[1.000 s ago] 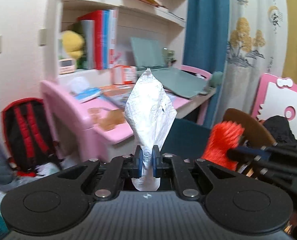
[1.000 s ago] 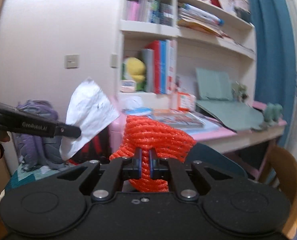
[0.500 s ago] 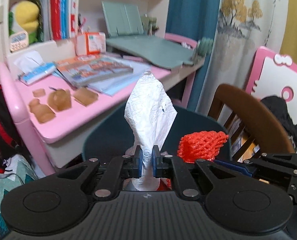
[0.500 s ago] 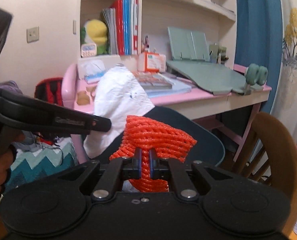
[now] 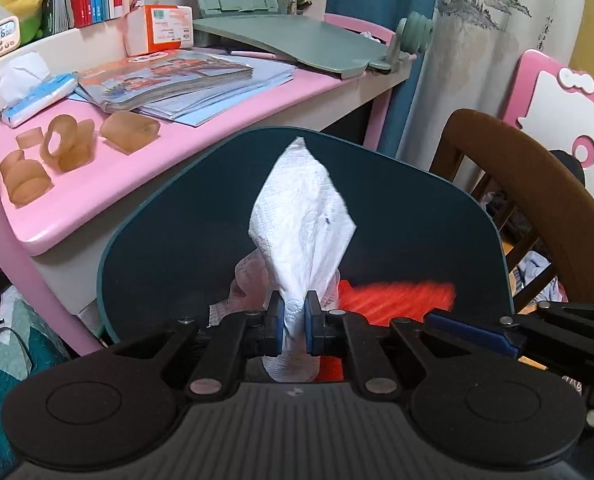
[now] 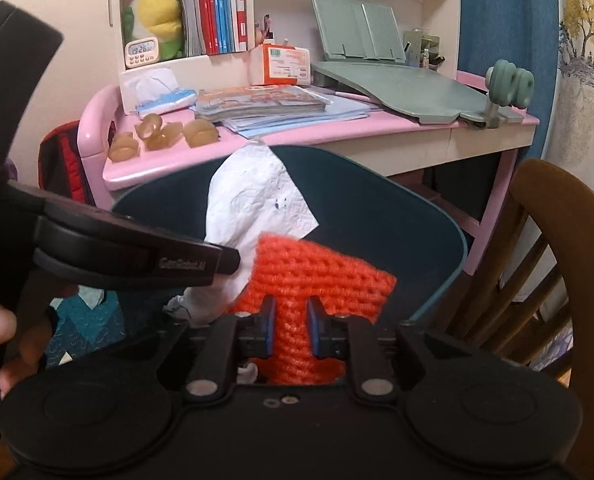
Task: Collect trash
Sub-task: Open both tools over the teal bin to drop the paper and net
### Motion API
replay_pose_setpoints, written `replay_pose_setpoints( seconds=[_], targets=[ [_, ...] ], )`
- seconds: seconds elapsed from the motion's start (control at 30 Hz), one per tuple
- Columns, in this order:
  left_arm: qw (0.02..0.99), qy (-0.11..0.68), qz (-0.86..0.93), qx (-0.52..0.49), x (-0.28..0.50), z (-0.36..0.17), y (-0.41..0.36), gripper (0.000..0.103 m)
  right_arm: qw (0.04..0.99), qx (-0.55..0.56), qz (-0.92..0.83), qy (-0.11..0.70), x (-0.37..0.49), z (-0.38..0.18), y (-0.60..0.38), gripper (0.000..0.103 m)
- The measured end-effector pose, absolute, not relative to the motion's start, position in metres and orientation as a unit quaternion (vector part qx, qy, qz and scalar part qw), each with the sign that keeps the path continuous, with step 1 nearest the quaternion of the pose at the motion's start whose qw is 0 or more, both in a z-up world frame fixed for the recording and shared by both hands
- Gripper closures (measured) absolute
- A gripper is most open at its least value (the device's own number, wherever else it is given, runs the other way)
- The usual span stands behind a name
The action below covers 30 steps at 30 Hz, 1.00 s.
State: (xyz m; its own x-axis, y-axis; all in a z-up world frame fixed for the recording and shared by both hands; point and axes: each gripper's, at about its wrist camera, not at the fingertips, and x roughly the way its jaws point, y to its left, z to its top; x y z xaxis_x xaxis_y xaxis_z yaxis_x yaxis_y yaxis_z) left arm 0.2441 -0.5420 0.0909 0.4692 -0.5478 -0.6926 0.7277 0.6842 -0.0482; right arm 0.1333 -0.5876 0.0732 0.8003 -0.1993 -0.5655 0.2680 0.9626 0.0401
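Observation:
My left gripper is shut on a crumpled white paper towel and holds it over the mouth of a dark teal trash bin. My right gripper has its jaws slightly parted around an orange foam net, just over the same bin. The net shows blurred in the left wrist view. The towel shows in the right wrist view, with the left gripper's body beside it. Pale crumpled trash lies inside the bin.
A pink desk stands behind the bin with books, amber tape holders, a tissue pack and a green stand. A brown wooden chair is at the right. A patterned quilt lies low left.
Both grippers moved down and forward over the bin's mouth with their loads. The right gripper's jaws have widened a little around the net.

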Motion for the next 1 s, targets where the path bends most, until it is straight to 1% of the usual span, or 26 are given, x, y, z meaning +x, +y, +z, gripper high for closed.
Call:
replay_pose_setpoints(
  seconds=[0.07, 0.13, 0.2, 0.23, 0.27, 0.3, 0.37, 0.43, 0.5, 0.57, 0.6, 0.67, 0.87, 0.97, 1.0],
  targets=[
    [0.847, 0.354, -0.377, 0.126, 0.243, 0.092, -0.543, 0.087, 0.948, 0.049, -0.125, 0.290, 0.131, 0.074, -0.584, 0.077],
    [0.847, 0.352, -0.380, 0.121, 0.242, 0.094, -0.542, 0.081, 0.948, 0.043, -0.125, 0.288, 0.128, 0.076, -0.582, 0.074],
    [0.850, 0.343, -0.383, 0.118, 0.239, 0.097, -0.539, 0.068, 0.949, 0.038, -0.127, 0.284, 0.124, 0.078, -0.581, 0.073],
    [0.850, 0.338, -0.385, 0.117, 0.237, 0.098, -0.537, 0.064, 0.950, 0.035, -0.127, 0.282, 0.121, 0.079, -0.580, 0.073],
    [0.851, 0.333, -0.388, 0.116, 0.235, 0.100, -0.536, 0.057, 0.951, 0.034, -0.128, 0.280, 0.120, 0.080, -0.580, 0.072],
    [0.854, 0.329, -0.387, 0.114, 0.233, 0.102, -0.534, 0.046, 0.951, 0.034, -0.131, 0.278, 0.117, 0.081, -0.580, 0.072],
    [0.857, 0.324, -0.386, 0.107, 0.229, 0.107, -0.529, 0.039, 0.952, 0.032, -0.134, 0.273, 0.112, 0.084, -0.580, 0.071],
    [0.857, 0.316, -0.394, 0.102, 0.222, 0.113, -0.522, 0.039, 0.955, 0.026, -0.139, 0.260, 0.104, 0.090, -0.578, 0.070],
    [0.860, 0.308, -0.396, 0.096, 0.216, 0.119, -0.514, 0.039, 0.958, 0.021, -0.142, 0.249, 0.096, 0.097, -0.575, 0.064],
    [0.862, 0.299, -0.399, 0.093, 0.210, 0.126, -0.504, 0.039, 0.962, 0.025, -0.139, 0.236, 0.087, 0.105, -0.574, 0.061],
    [0.864, 0.292, -0.399, 0.093, 0.206, 0.129, -0.499, 0.037, 0.963, 0.026, -0.138, 0.231, 0.083, 0.108, -0.572, 0.060],
    [0.867, 0.282, -0.400, 0.096, 0.198, 0.133, -0.489, 0.033, 0.965, 0.026, -0.138, 0.220, 0.075, 0.115, -0.568, 0.058],
    [0.872, 0.258, -0.407, 0.088, 0.175, 0.146, -0.456, 0.033, 0.972, 0.023, -0.133, 0.194, 0.053, 0.129, -0.553, 0.056],
    [0.875, 0.247, -0.407, 0.082, 0.163, 0.151, -0.438, 0.025, 0.975, 0.025, -0.129, 0.177, 0.042, 0.136, -0.544, 0.055],
    [0.877, 0.241, -0.407, 0.081, 0.159, 0.152, -0.433, 0.024, 0.977, 0.025, -0.128, 0.171, 0.039, 0.138, -0.540, 0.055]
  ],
)
